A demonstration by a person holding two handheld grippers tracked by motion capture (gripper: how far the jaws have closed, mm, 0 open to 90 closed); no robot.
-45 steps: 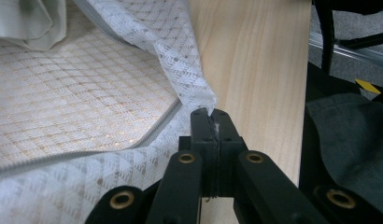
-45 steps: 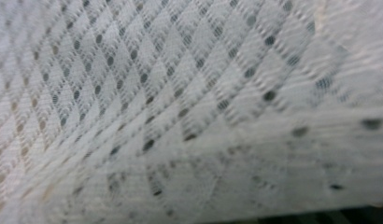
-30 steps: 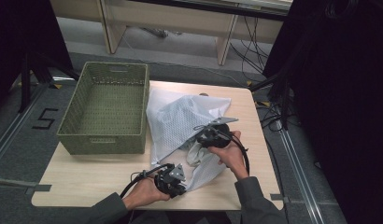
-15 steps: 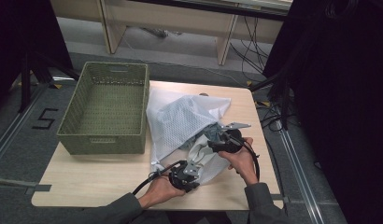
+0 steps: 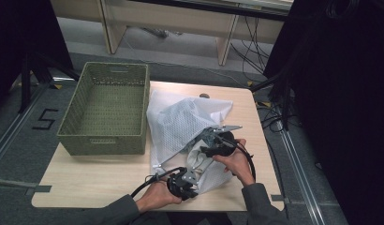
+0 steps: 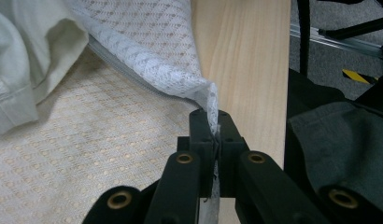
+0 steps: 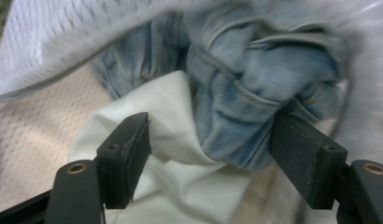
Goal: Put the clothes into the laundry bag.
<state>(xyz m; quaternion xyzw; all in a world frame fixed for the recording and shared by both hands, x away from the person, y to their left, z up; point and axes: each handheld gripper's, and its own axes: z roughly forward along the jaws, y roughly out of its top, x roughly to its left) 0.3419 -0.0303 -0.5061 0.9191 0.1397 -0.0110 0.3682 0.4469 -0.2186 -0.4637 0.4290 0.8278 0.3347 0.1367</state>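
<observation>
the left gripper (image 6: 216, 140) has its two black jaws pressed together on the thin edge of a white mesh bag (image 6: 147, 60); the lace-like edge comes up between the jaws in the lower middle of the left gripper view and goes to the upper left. in the high view this left gripper (image 5: 188, 180) is at the bottom centre of the frame, in the person's left hand (image 5: 155, 197), at the near corner of the mesh bag (image 5: 180, 119).

the right gripper (image 7: 210, 154) has wide jaws that have just been opening. between them lie a blue denim piece (image 7: 255, 84) and a white cloth (image 7: 166, 140). the right jaw is touching the denim fold, the left jaw is just beside the white cloth, and the pads do not press on them. in the high view the right gripper (image 5: 211, 140) is right of centre, at the mouth of the bag, held by the right hand (image 5: 237, 161).

the bag lies in the middle of a light wooden table (image 5: 96, 180), open toward the lower edge of the frame, with the clothes inside it. a green basket (image 5: 106, 140) stands at the left of the frame, just beside the bag. around the table there is grey floor (image 5: 21, 154), and a cable (image 5: 248, 161) makes a loop by the right hand.
</observation>
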